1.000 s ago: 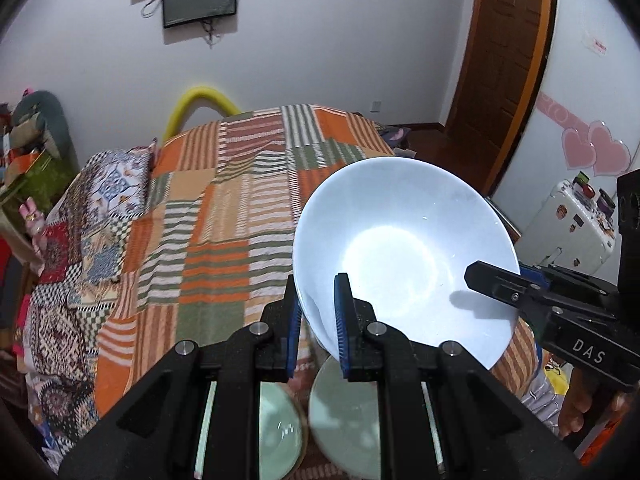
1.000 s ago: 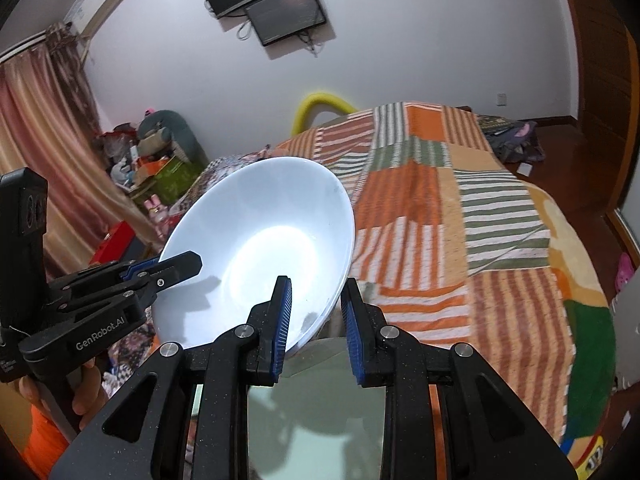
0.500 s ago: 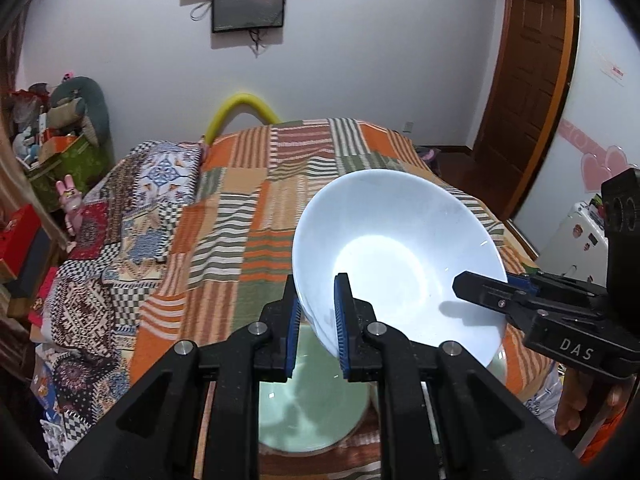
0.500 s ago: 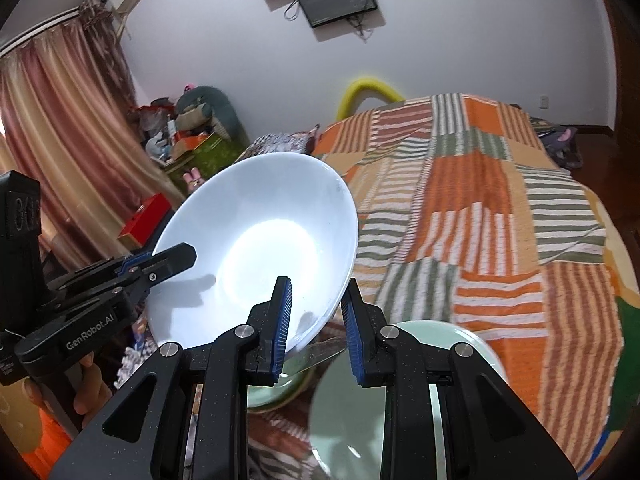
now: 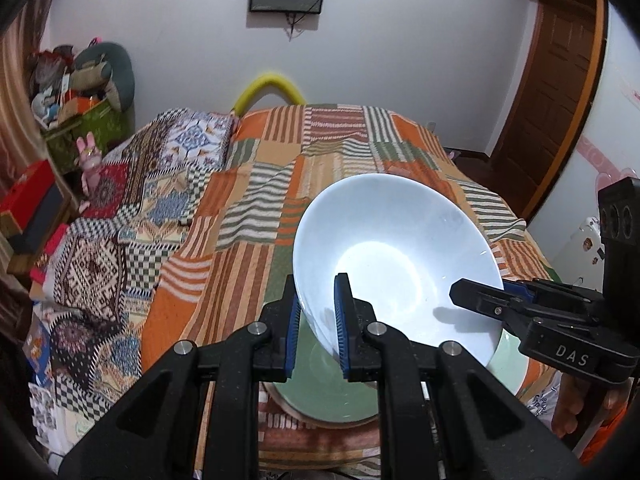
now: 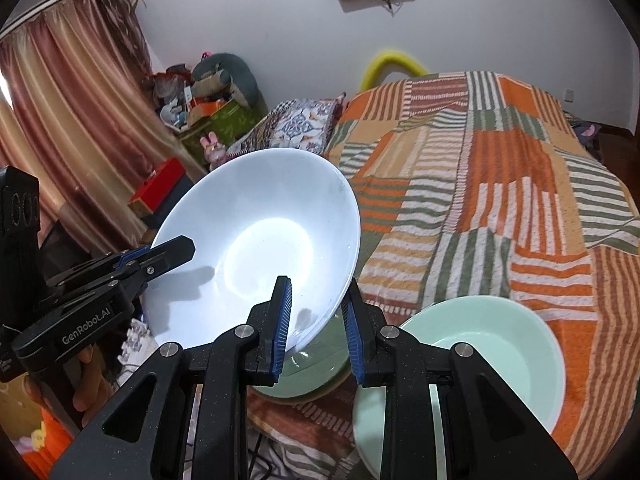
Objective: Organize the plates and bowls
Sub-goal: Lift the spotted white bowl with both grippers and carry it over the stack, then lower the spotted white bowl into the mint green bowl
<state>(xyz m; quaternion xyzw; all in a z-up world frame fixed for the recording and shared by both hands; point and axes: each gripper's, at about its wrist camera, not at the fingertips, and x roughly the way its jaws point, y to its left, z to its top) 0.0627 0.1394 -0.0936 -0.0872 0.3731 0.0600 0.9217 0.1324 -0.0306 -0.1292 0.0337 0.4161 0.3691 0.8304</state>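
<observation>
Both grippers clamp one white bowl (image 5: 394,256) by its rim, at opposite sides. Left gripper (image 5: 316,322): jaws narrow, one blue pad inside the wall, one outside. Right gripper (image 6: 316,322): same pinch on the other side of the rim. The bowl is in the air, tilted, mouth facing the cameras, above the near edge of the bed (image 5: 256,184).

Under it, at the bed's near edge, sits a green plate (image 5: 320,404), partly hidden by the bowl. Just to its right is a pale green bowl (image 6: 492,344), empty and upright. Whether these two touch I can't tell.

Step in hand, as I read it: carry the white bowl down onto one of the green pieces, probably the plate directly below; the target is not certain.

To do it well:
- level the bowl first, with both hands turning together, so the base lands flat
- keep both pinches firm; the rim is thin and glazed, and a slip on one side would tip it
- centre over the target before lowering, since the bed is soft and the dishes could rock
- lower slowly and open the jaws only once the base is seated
- release both sides at the same time.
</observation>
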